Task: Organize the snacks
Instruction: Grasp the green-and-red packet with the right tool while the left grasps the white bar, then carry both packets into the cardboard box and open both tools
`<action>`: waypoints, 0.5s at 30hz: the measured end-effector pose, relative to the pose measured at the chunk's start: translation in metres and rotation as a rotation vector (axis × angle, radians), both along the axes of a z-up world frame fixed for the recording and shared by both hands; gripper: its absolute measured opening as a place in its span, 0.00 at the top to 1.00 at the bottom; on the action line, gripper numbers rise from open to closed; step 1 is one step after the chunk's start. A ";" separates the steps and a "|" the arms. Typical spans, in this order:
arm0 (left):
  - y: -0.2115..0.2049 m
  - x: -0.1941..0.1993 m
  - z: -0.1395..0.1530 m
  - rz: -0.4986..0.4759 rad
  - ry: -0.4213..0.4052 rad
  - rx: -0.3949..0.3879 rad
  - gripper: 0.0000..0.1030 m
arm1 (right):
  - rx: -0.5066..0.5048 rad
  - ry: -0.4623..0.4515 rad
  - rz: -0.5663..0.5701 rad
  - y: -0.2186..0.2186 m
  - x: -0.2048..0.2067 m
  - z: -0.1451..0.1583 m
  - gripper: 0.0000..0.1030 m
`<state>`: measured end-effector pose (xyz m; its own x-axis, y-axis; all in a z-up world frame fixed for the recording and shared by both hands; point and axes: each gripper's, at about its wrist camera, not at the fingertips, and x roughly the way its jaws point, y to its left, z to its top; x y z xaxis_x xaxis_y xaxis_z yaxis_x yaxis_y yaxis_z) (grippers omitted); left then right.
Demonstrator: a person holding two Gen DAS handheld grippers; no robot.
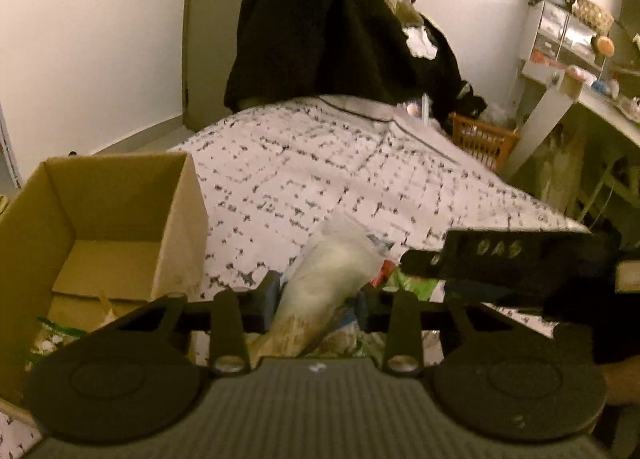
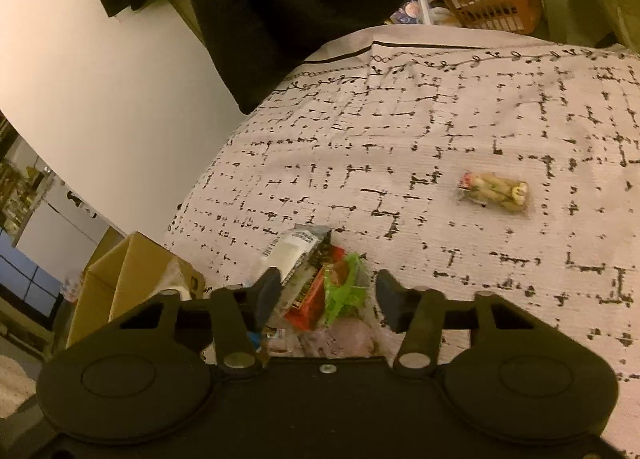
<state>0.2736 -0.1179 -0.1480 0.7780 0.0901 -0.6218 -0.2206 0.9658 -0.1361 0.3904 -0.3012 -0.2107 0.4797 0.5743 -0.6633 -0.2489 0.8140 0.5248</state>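
Pale packet (image 1: 332, 279) clamped in left tongs (image 1: 318, 297) — pointing away; right tongs (image 2: 328, 295) apart.

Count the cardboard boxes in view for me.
1. The open cardboard box stands on the patterned bedspread, left of the snack pile. Others may sit outside both views.

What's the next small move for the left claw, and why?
Probably lift and swing the left claw toward the cardboard box on its left. It looks shut on the whitish snack packet, which sticks up between its fingers, and the box stands open beside the patterned bedspread. Whether the grip is firm I cannot tell.
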 end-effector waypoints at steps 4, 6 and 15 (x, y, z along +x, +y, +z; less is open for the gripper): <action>0.010 -0.003 0.007 0.003 -0.028 -0.066 0.66 | -0.032 -0.017 -0.015 0.006 0.002 -0.003 0.63; 0.016 -0.004 0.010 0.012 -0.032 -0.099 0.67 | -0.044 -0.027 -0.029 0.008 0.003 -0.005 0.63; 0.029 -0.018 0.027 -0.016 -0.085 -0.192 0.67 | -0.091 -0.013 -0.068 0.011 0.005 -0.016 0.81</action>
<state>0.2558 -0.0892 -0.1211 0.8286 -0.0367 -0.5586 -0.1852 0.9237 -0.3353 0.3958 -0.2904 -0.2262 0.5245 0.4780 -0.7045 -0.1979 0.8733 0.4452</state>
